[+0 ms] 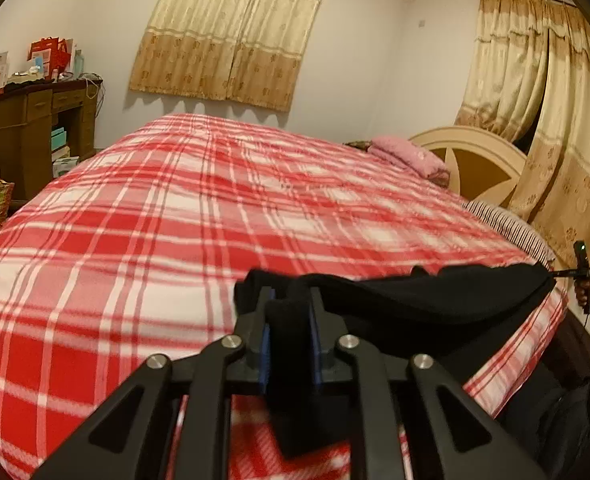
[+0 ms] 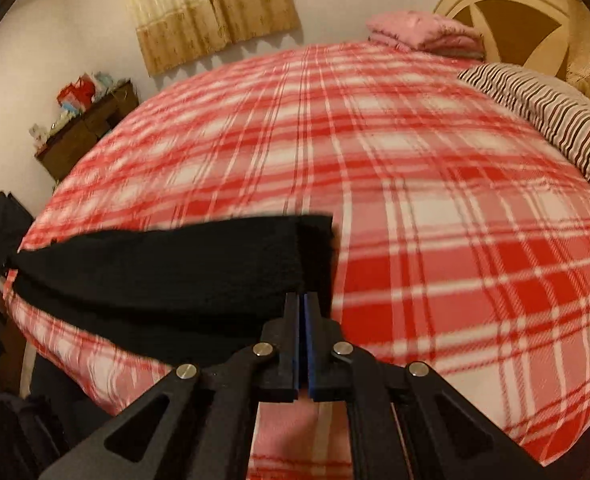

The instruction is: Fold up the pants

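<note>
The black pants [image 1: 435,304] hang stretched between the two tools over the near edge of the bed [image 1: 175,220], held above its red plaid cover. The left hand-held gripper [image 1: 291,320] is clenched on a thick bunch of the black cloth, which fills the gap between its blue-lined jaws and droops down below them; the rest of the garment runs off to its right toward the other tool. The right hand-held gripper [image 2: 303,304] is pinched nearly closed on a thin edge of the pants [image 2: 155,272], which spread away to its left and sag in the middle. The step in hand looks like carrying the spread garment forward to lay it flat on the bed before a fold. The main risk is the right-hand hold: it seems to catch only a narrow margin of cloth, so a pull outward to take up the sag could slip it free and drop that end. The bunched left grasp may also leave a twist or extra layers, so the pants could land creased. A pink folded blanket [image 2: 423,32] lies far ahead, well clear.
</note>
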A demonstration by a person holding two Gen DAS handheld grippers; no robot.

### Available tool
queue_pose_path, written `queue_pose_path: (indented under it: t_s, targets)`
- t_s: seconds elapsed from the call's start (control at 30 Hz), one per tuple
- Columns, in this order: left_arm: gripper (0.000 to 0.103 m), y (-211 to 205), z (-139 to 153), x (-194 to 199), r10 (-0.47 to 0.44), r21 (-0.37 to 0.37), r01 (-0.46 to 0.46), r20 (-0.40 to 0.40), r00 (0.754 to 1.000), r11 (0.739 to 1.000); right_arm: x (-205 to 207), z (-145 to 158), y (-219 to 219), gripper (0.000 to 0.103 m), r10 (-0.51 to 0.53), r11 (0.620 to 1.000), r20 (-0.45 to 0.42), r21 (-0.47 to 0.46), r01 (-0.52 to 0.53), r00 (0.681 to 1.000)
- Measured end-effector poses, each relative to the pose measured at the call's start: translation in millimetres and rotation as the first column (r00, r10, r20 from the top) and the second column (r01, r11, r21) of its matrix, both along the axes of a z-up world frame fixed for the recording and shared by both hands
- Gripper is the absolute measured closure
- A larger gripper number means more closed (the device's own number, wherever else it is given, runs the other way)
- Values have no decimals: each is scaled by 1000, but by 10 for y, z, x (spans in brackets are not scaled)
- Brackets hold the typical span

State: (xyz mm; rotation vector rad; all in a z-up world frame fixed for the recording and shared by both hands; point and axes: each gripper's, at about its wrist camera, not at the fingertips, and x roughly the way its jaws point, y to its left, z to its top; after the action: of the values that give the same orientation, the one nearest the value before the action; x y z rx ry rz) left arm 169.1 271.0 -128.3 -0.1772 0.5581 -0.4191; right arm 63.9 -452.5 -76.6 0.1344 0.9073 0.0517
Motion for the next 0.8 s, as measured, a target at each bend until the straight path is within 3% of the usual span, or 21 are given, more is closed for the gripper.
queue_pose_path:
  t_s: [0.13, 0.37, 0.47, 0.6, 0.63, 0.67, 0.7, 0.73, 0.8]
  targets:
    - [77, 9, -55, -67, 4, 42, -4, -9, 1000, 999, -81, -44, 67, 100, 40, 999, -32, -15, -40, 999]
    - [72, 16, -56, -155, 22, 84, -23, 11, 1000, 996, -216, 369, 210, 100, -6, 988, 74, -151, 17, 997]
    - [72, -28, -8, -162, 27, 101, -30, 29, 999, 994, -119, 572, 605, 99, 76, 980, 103, -190, -56, 992]
    - [72, -77, 30, -182, 31, 117, -37, 49, 998, 992, 151, 567, 1558, 96, 304, 931, 70, -235, -281, 950]
    - [73, -87, 30, -184, 28, 116, -34, 52, 998, 993, 219, 510, 1779, 85, 355, 915, 56, -223, -335, 933]
    - [74, -101, 25, -186, 26, 117, -32, 52, 998, 993, 304, 423, 2036, 62, 409, 896, 32, -205, -395, 912]
    - [74, -116, 13, -187, 25, 121, -31, 51, 998, 992, 381, 326, 2292, 50, 458, 874, 14, -189, -448, 889]
    - [74, -124, 5, -189, 22, 122, -28, 49, 999, 992, 418, 246, 2481, 42, 495, 856, 9, -178, -486, 869]
    - [74, -143, -26, -206, 18, 130, -24, 47, 999, 991, 462, 53, 3019, 42, 581, 798, 7, -197, -569, 814]
